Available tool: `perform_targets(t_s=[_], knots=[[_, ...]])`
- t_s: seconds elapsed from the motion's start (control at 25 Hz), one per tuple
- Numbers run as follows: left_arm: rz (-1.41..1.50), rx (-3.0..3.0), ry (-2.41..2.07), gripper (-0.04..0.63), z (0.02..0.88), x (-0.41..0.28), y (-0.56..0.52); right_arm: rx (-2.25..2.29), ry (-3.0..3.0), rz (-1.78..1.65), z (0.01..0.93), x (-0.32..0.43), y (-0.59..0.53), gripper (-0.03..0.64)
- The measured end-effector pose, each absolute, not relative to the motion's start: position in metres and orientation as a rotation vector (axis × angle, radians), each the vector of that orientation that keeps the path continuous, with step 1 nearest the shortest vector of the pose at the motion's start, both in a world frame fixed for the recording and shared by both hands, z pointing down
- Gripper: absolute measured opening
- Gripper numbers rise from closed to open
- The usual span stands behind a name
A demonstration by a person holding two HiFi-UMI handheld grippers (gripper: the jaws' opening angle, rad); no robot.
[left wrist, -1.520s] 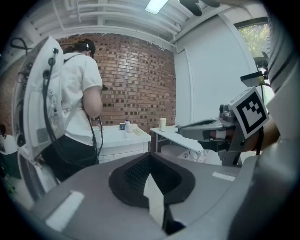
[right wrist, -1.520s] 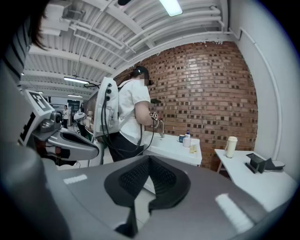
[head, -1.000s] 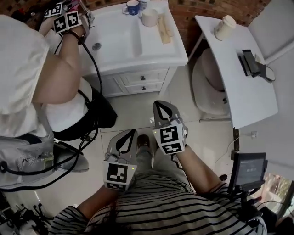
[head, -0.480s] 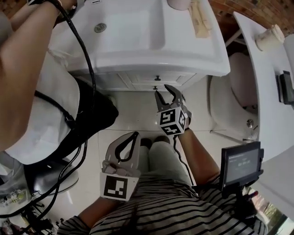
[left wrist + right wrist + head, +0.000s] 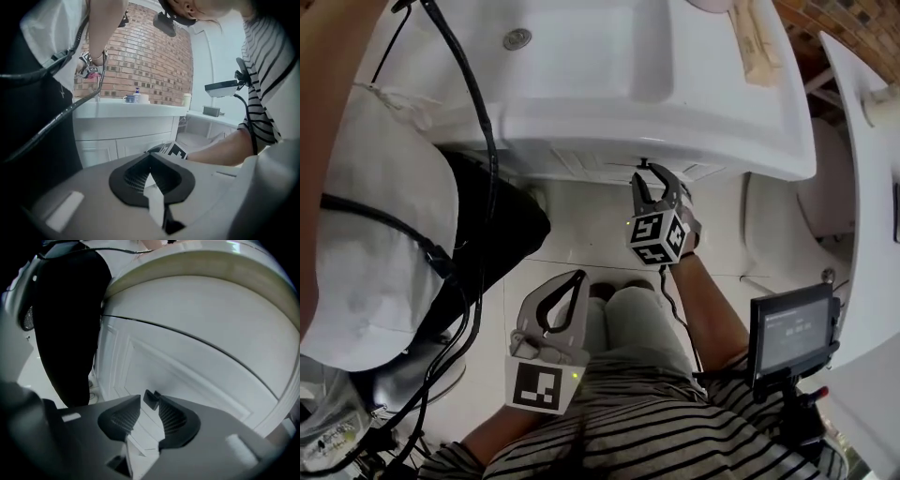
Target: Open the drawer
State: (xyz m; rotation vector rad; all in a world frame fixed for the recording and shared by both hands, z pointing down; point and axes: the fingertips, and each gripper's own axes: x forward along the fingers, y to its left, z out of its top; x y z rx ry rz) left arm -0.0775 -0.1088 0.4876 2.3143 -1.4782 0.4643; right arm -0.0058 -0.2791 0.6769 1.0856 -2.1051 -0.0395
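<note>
The white drawer front [image 5: 197,371] sits under the rim of the sink counter [image 5: 609,94]. Its small dark knob [image 5: 150,399] stands between the tips of my right gripper [image 5: 150,401]. The jaws are closing, and a thin gap still shows beside the knob. In the head view my right gripper [image 5: 654,174] reaches up to the cabinet face just below the counter edge. My left gripper [image 5: 577,276] hangs lower, over the person's lap, its jaws shut and empty. In the left gripper view my left gripper [image 5: 151,154] points at the cabinet from farther back.
Another person stands at the left by the basin, with a black cable [image 5: 478,122] hanging down. A toilet [image 5: 778,211] and a white table [image 5: 862,141] are on the right. A small screen [image 5: 792,328] is mounted by my right arm.
My right gripper has gone from over the lap up to the drawer front, and its jaws have opened round the knob. The left gripper has sunk a little.
</note>
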Motion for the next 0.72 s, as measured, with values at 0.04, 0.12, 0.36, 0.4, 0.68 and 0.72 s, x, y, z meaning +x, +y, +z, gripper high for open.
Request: perform_targets(t_s=[0.04,0.12,0.36,0.4,0.68,0.72], knots=[[0.464,2.315,-1.476,0.014,0.488,-0.078,-0.109,1.084,-2.097,-0.056,0.678,-0.005,-0.279,0.116],[0.471,2.322,-1.467,0.014,0.489,-0.077,-0.108,1.078,-2.093,-0.075,0.68,-0.005,-0.28,0.089],[0.491,2.344,-1.436,0.014,0.487,-0.068,-0.102,1.051,-2.113,-0.067,0.683,-0.01,-0.271,0.066],[0.493,2.341,-1.436,0.014,0.487,-0.068,-0.1,1.044,-2.12,-0.067,0.684,-0.011,-0.265,0.066],[0.493,2.342,-1.426,0.014,0.472,-0.056,-0.091,0.963,-2.134,-0.02,0.689,-0.009,-0.198,0.058],[0.489,2.335,-1.418,0.014,0.468,-0.053,-0.087,0.94,-2.131,-0.012,0.688,-0.007,-0.185,0.057]])
